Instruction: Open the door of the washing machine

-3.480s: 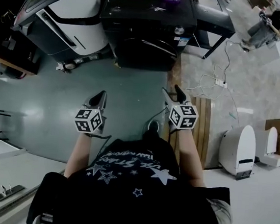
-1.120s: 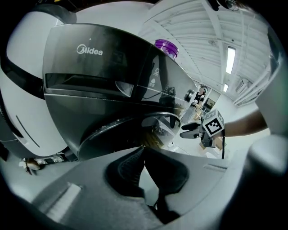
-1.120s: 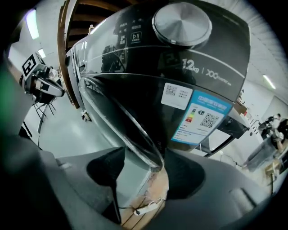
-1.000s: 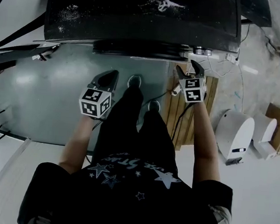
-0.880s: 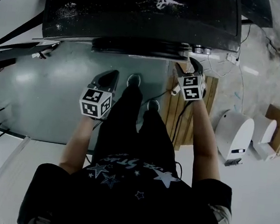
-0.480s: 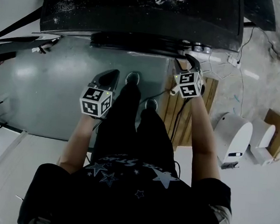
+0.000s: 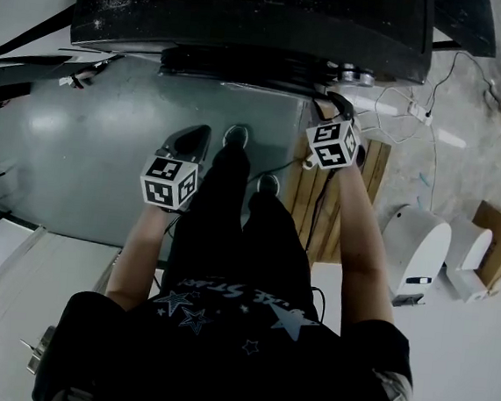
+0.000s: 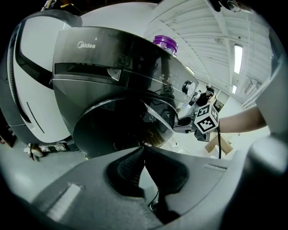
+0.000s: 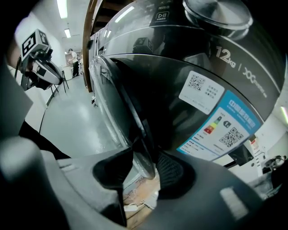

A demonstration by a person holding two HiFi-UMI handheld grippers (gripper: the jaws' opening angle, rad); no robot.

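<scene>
On the door rim (image 9: 135, 130), down-tilted right hand-held gripper (image 9: 147, 166) just closed.

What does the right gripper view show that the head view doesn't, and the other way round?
Only the right gripper view: that the right claw grips the edge of the washing machine door, its jaws having just been closing on it. It also shows the blue energy label.
Only the head view: the person's star-printed shirt, the wooden slats on the floor and a cardboard box.
Both: the dark washing machine and the left claw.
</scene>
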